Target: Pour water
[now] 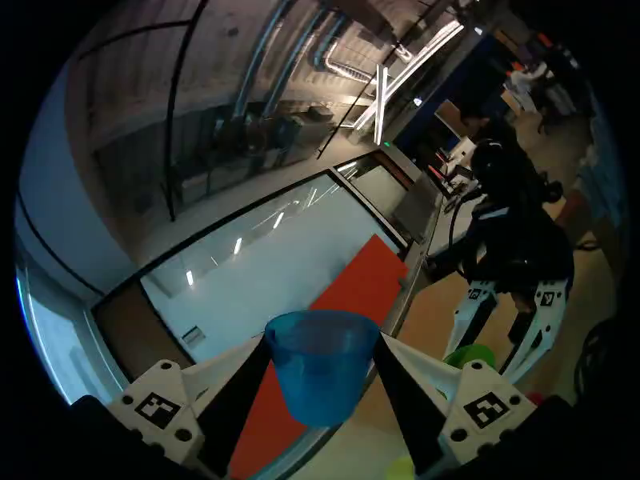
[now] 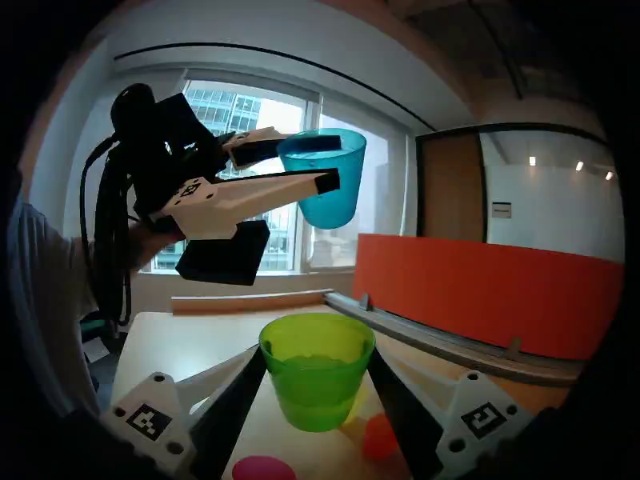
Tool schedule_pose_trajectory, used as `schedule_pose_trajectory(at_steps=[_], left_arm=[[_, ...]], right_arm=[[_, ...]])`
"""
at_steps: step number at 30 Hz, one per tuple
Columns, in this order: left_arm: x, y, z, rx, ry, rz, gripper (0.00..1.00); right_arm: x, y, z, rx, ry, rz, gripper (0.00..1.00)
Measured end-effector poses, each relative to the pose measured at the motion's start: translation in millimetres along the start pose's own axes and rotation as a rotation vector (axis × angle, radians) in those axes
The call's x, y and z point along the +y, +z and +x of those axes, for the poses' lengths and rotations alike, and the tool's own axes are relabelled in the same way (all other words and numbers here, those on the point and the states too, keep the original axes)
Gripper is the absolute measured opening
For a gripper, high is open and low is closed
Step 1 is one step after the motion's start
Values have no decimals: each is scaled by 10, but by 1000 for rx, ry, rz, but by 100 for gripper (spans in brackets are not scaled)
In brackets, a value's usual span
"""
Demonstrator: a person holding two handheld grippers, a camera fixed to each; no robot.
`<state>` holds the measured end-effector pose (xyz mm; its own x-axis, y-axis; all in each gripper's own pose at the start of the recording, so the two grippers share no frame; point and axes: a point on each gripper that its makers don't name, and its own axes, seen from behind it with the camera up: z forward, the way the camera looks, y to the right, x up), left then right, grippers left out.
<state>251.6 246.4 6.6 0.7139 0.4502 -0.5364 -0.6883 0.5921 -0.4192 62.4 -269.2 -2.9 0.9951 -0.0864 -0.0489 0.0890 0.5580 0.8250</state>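
A translucent blue cup (image 1: 322, 376) sits upright between my left gripper's (image 1: 322, 352) fingers, which are shut on it. In the right gripper view the left gripper (image 2: 332, 164) holds that blue cup (image 2: 324, 188) high above the table, a hand behind it. My right gripper (image 2: 318, 360) is shut on a green cup (image 2: 318, 376), upright and low over the table, with liquid in its lower half. The blue cup hangs above and beyond the green one. Farther off in the left gripper view, the right gripper (image 1: 482, 362) holds the green cup (image 1: 472, 354).
A tan table (image 2: 184, 344) lies below, with an orange partition (image 2: 488, 288) and a metal rail (image 2: 432, 340) along its far side. Small pink (image 2: 262, 468), red (image 2: 380, 436) and yellow (image 2: 358, 404) objects lie on the table under the green cup. Windows stand behind.
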Motion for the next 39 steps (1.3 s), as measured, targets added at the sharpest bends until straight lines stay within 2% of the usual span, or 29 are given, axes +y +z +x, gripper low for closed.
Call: schedule_pose_trajectory(at_steps=[4,10,15,18,21,24,30,39], left_arm=[[-61,15,-66,-7,-171,0,87],[-124,62,-171,-14,-391,-13,87],[-121,127,-242,-20,-544,-34,87],[-100,150,-285,-23,-610,-48,87],[-77,151,-307,-28,-652,-62,87],[-51,159,-339,-37,-671,-79,87],[-47,133,-459,-66,-677,-80,88],[94,2,-712,-116,-669,-97,88]], right_arm=[[24,-19,19,6,0,-5,89],[42,-45,53,15,1,-9,89],[47,-61,90,23,1,-10,89],[46,-69,93,24,1,-12,89],[46,-68,89,23,0,-12,89],[58,-71,85,20,1,-13,89],[86,-93,87,18,11,-20,89],[196,-243,40,-4,18,-51,89]])
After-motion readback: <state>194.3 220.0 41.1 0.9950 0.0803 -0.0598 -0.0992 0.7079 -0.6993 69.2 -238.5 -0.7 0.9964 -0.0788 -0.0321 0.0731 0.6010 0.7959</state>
